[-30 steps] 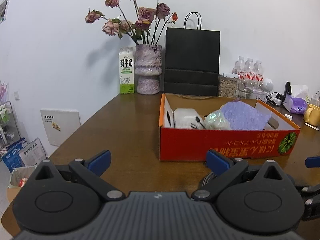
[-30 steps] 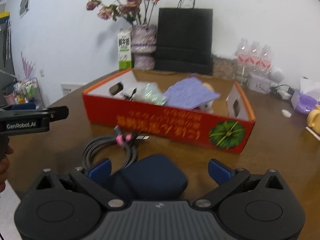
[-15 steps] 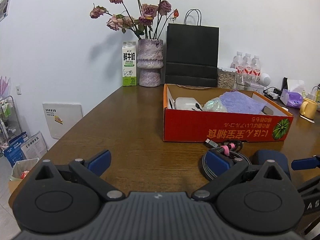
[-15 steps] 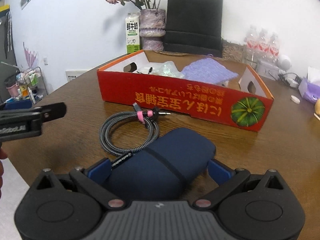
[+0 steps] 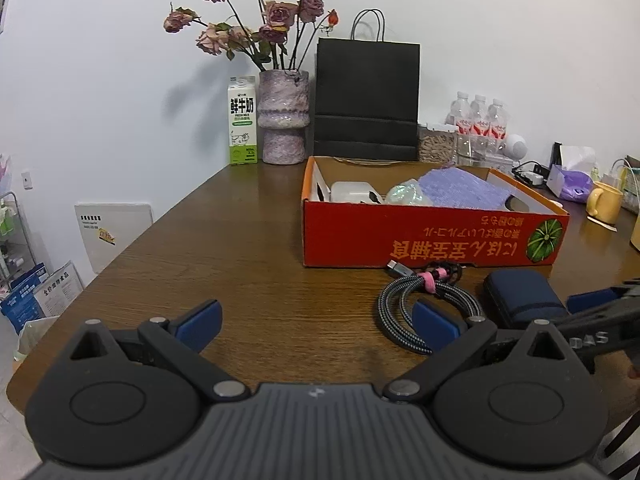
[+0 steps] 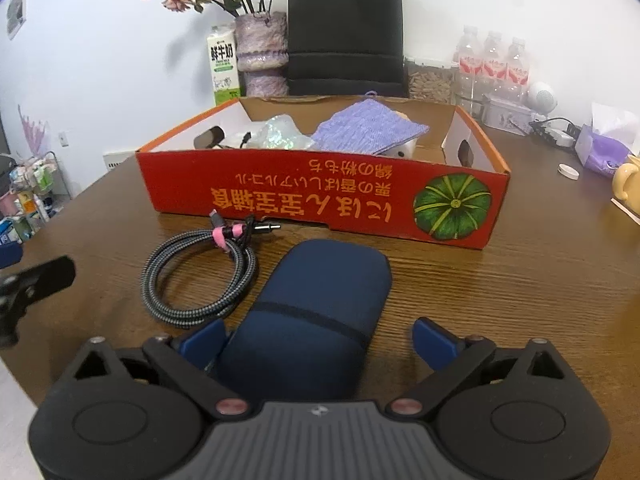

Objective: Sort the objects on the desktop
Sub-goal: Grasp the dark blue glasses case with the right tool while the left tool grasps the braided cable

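Note:
A navy zip pouch lies on the wooden table in front of the red cardboard box. My right gripper straddles the pouch's near end and its jaws are closing. The left pad sits against the pouch and the right pad stands clear of it. A coiled braided cable with a pink tie lies left of the pouch. In the left wrist view my left gripper is open over bare table, its right finger partly covering the cable. The pouch and box lie beyond.
The box holds a purple cloth, a white case and a shiny wrapped item. Behind it stand a vase of roses, a milk carton, a black paper bag and water bottles. A yellow mug is at the right.
The left gripper has drawn back from the box, bringing the cable and pouch into its view. The right gripper has slid further over the pouch, so more of it lies between the jaws.

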Demonstrator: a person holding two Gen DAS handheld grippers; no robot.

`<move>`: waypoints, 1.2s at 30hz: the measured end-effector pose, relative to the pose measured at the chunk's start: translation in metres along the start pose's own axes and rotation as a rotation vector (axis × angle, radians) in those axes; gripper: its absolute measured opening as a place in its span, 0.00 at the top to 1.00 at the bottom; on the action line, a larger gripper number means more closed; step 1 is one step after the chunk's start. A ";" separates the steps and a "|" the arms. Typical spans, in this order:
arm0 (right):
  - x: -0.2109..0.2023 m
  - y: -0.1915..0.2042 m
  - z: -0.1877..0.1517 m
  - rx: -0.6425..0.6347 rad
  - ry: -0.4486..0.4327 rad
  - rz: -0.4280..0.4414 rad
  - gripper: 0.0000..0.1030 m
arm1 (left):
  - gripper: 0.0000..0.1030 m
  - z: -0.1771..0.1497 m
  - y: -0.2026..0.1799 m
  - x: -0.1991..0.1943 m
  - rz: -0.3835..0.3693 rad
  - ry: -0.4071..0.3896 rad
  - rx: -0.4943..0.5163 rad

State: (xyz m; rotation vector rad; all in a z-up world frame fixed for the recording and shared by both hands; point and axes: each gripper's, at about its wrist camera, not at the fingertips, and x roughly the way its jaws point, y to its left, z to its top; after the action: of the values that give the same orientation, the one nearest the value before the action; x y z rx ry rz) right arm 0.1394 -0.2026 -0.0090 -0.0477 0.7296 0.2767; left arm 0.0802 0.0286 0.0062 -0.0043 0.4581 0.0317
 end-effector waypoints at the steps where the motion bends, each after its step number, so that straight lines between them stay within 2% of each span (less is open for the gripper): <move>1: 0.003 0.002 -0.001 -0.003 0.008 -0.003 0.09 | 0.00 -0.001 0.001 0.000 -0.001 0.001 0.000; 4: 0.009 0.009 -0.005 -0.031 -0.004 -0.038 0.09 | 0.00 -0.002 0.003 0.000 0.002 0.010 -0.008; 8: 0.013 0.009 -0.003 -0.019 0.003 -0.045 0.02 | 0.00 -0.004 0.005 0.005 0.007 0.027 -0.016; 10: 0.014 0.006 -0.002 -0.016 0.010 -0.040 0.02 | 0.00 -0.004 0.004 0.008 0.005 0.036 -0.012; 11: 0.014 0.006 -0.002 -0.016 0.009 -0.039 0.06 | 0.00 -0.004 0.003 0.010 0.004 0.042 -0.010; 12: 0.013 0.006 -0.002 -0.017 0.001 -0.035 0.18 | 0.00 -0.003 0.001 0.013 0.003 0.048 -0.008; 13: 0.010 0.005 -0.002 -0.022 -0.010 -0.027 0.23 | 0.00 -0.003 0.000 0.015 0.001 0.051 -0.007; 15: 0.007 0.002 -0.001 -0.012 -0.017 -0.022 0.27 | 0.00 -0.001 -0.004 0.019 -0.007 0.058 -0.007; 26: -0.005 -0.027 -0.004 0.041 -0.070 0.002 0.35 | 0.00 0.011 -0.035 0.035 -0.061 0.085 0.045; 36: -0.012 -0.059 -0.002 0.038 -0.110 0.005 0.41 | 0.00 0.023 -0.065 0.065 -0.105 0.184 0.061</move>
State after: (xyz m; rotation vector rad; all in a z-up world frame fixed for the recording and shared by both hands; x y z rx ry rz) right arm 0.1450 -0.2622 -0.0059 0.0053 0.6256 0.2681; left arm 0.1507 -0.0345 -0.0017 0.0294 0.6418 -0.0863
